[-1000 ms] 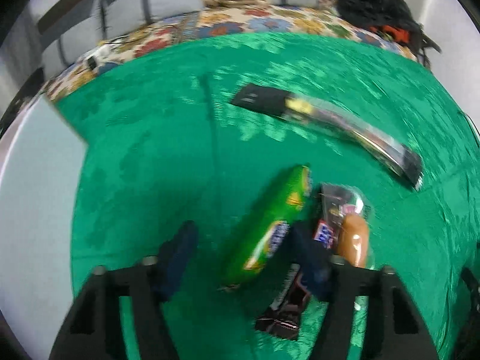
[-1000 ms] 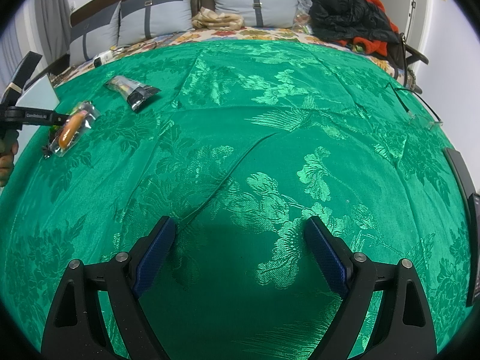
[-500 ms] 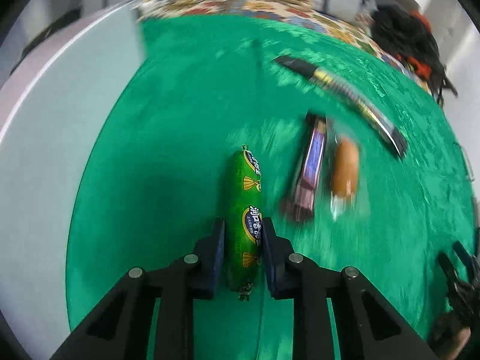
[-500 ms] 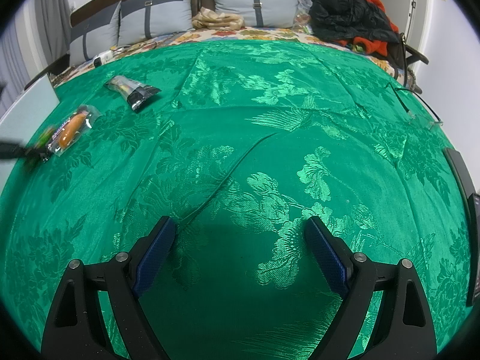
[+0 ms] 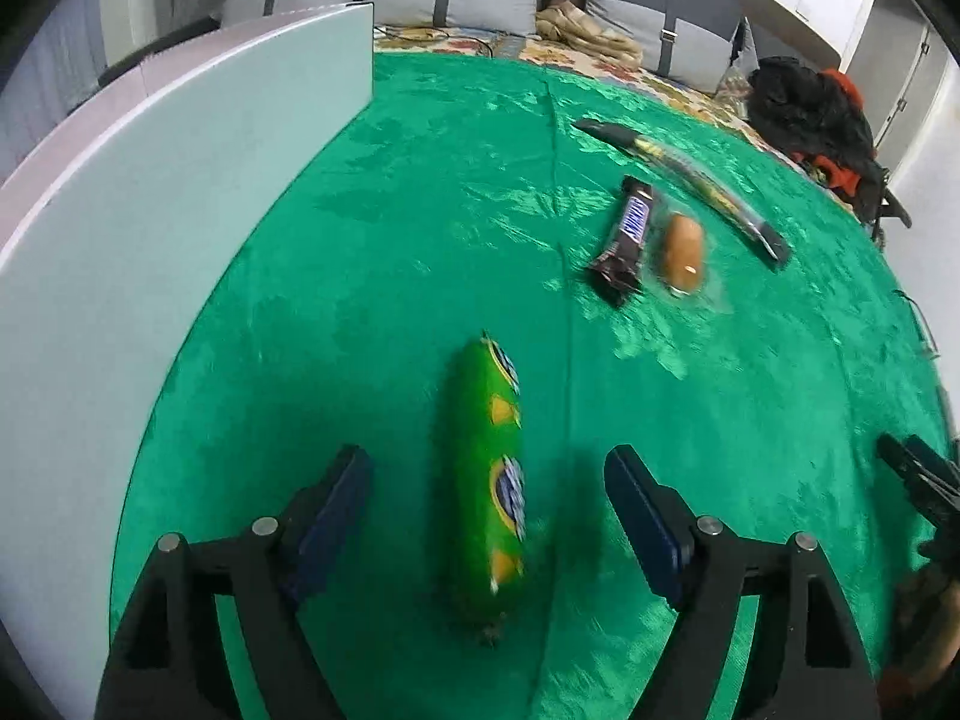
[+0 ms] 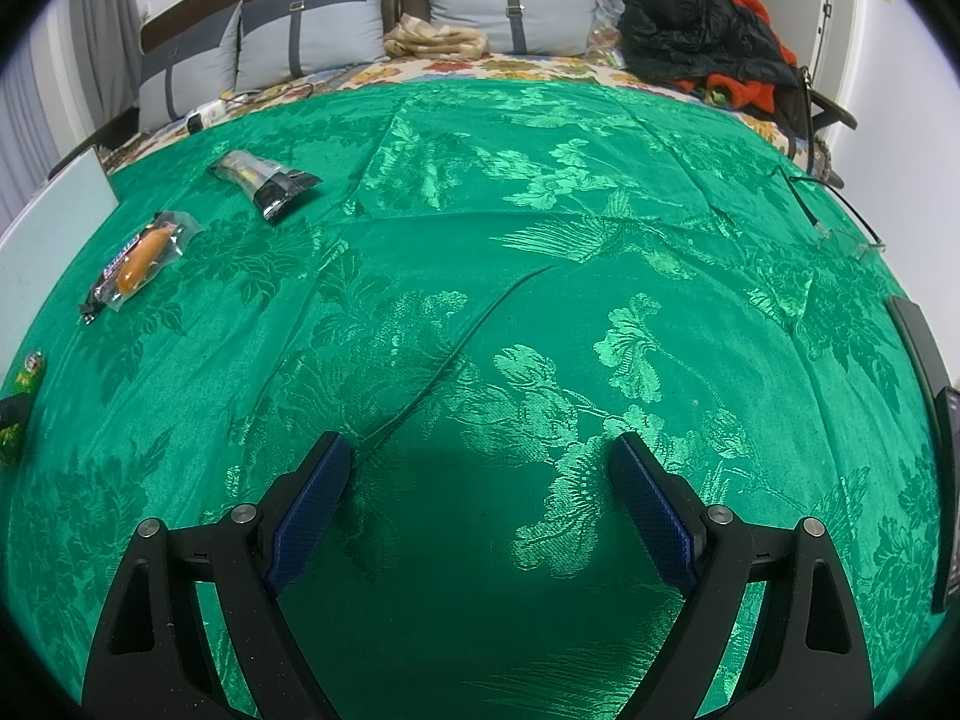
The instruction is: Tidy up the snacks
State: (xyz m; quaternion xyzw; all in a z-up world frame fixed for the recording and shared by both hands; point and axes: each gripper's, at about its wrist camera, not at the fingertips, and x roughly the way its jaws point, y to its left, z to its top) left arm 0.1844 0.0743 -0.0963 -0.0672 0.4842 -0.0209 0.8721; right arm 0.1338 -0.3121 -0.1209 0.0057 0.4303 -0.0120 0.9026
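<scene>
Snacks — green sausage pack (image 5: 486,474) between our released left gripper (image 5: 487,516) jaws | right gripper (image 6: 480,492) jaws apart, empty | green bedspread (image 6: 540,228), grey pillows (image 6: 300,36) behind

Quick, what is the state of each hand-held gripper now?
Left hand-held gripper: open, holding nothing; the green sausage pack lies between its fingers.
Right hand-held gripper: open, empty, over the green cloth.

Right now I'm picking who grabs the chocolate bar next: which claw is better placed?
Left. The left claw hangs open, with the chocolate bar just ahead, beyond the green sausage pack. The right claw is open over bare cloth, far off.
</scene>
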